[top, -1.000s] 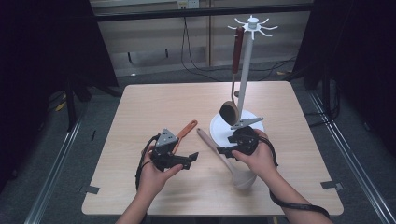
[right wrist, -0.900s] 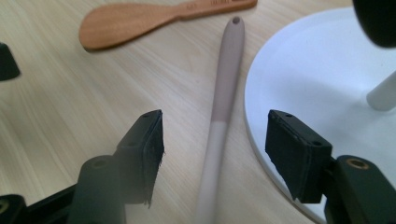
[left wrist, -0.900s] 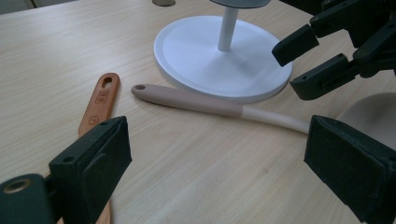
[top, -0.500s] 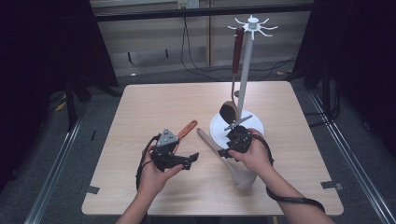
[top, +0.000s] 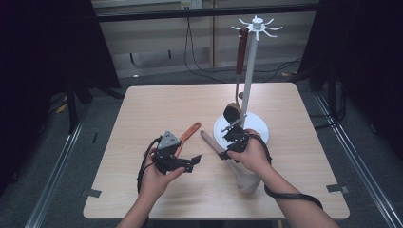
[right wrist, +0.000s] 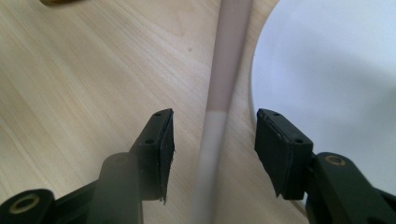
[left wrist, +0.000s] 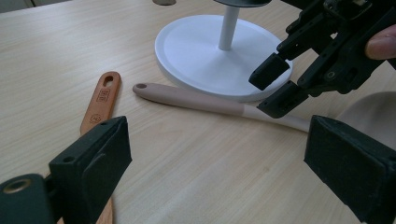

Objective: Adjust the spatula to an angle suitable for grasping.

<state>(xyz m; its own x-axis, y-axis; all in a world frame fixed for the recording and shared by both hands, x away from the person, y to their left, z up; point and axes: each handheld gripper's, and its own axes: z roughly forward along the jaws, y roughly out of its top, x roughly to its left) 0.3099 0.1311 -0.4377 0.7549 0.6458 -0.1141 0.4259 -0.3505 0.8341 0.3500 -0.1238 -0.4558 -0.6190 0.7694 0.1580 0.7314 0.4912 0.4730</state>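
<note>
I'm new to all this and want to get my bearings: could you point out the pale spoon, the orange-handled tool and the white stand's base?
pale spoon (left wrist: 187, 98), left gripper view, on its pinkish handle.
orange-handled tool (left wrist: 100, 102), left gripper view, on the handle's printed part.
white stand's base (left wrist: 191, 46), left gripper view, on the bare disc.

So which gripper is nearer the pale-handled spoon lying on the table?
Right. The right gripper straddles the pale-handled spoon, its handle between the just-closing jaws, pads not yet pressing. The left gripper sits apart, beside the orange-handled utensil.
</note>
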